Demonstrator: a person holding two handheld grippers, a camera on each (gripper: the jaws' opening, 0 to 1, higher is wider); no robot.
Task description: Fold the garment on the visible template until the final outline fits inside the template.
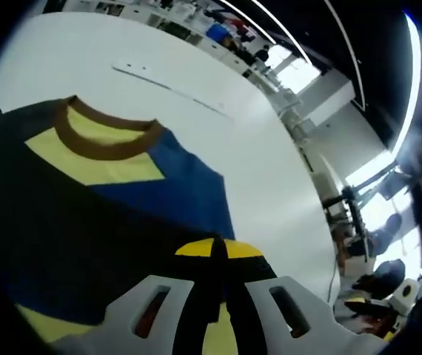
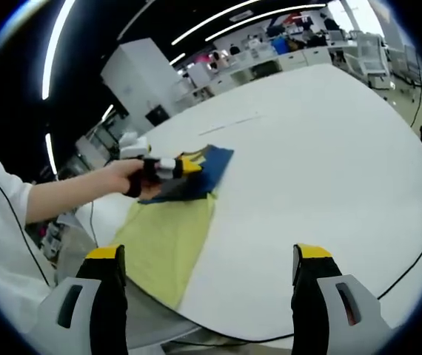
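- Left gripper (image 1: 218,255), lower centre of the left gripper view: its 2 yellow-tipped jaws are pressed together on a dark fold of the blue-and-yellow T-shirt with brown collar (image 1: 107,177), we judge to carry that layer across.
- Right gripper (image 2: 211,274), bottom of the right gripper view: jaws spread wide, holding nothing, above the white table (image 2: 329,148).
- T-shirt lies centre-left there, partly folded; a person's hand (image 2: 126,177) holds the left gripper on it.

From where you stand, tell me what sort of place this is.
Probably a large open lab or workshop: long ceiling light strips, rows of cluttered workbenches behind the big white table, and bright windows.
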